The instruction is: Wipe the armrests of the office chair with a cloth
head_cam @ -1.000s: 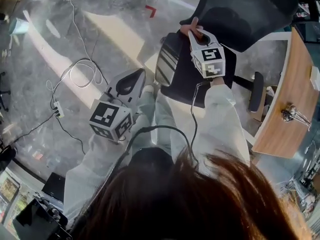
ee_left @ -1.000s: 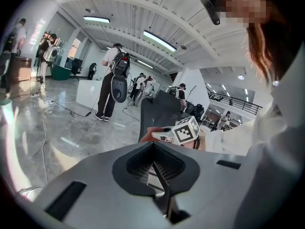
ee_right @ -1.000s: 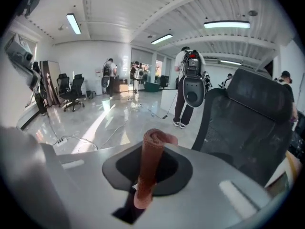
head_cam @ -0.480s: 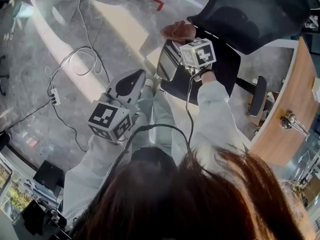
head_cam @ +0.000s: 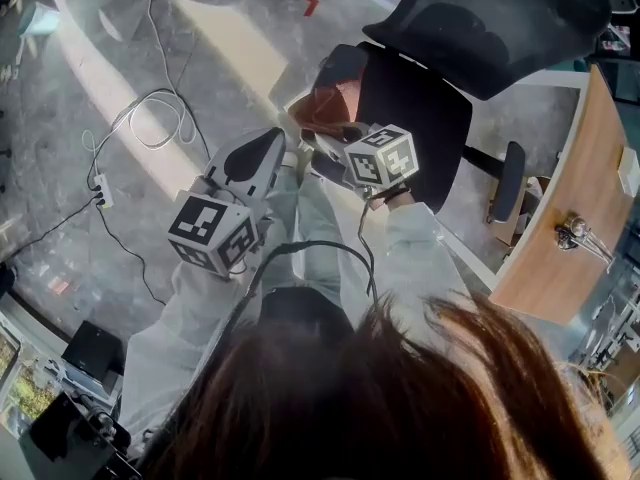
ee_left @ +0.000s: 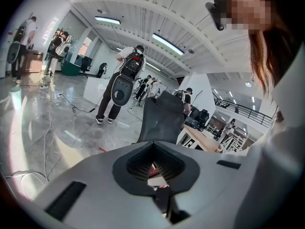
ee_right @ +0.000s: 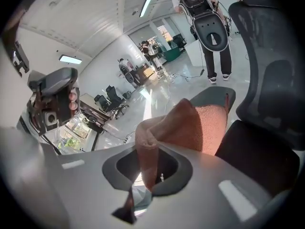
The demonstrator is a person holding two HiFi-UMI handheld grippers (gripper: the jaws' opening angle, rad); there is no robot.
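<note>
Right gripper (ee_right: 147,175), cloth (ee_right: 190,128) between its jaws

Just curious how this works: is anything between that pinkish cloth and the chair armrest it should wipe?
Nothing visible does. The pinkish-red terry cloth, pinched in the right gripper, appears to lie directly on the black mesh office chair's grey armrest.

**Cloth** (ee_right: 193,128): reddish-pink terry, crumpled. One gathered end is pinched between the closed jaws of the right tool (ee_right: 145,175). The rest is spread forward over the near armrest, touching it.

**Office chair** (head_cam: 490,13): black mesh backrest and dark seat, upright on the grey floor (head_cam: 200,58).

**Near armrest** (ee_right: 214,97): dark grey pad, partly covered by the cloth.

**Far armrest** (head_cam: 511,181): dark pad on the chair's opposite side, uncovered, near the wooden tabletop (head_cam: 560,238).
</note>
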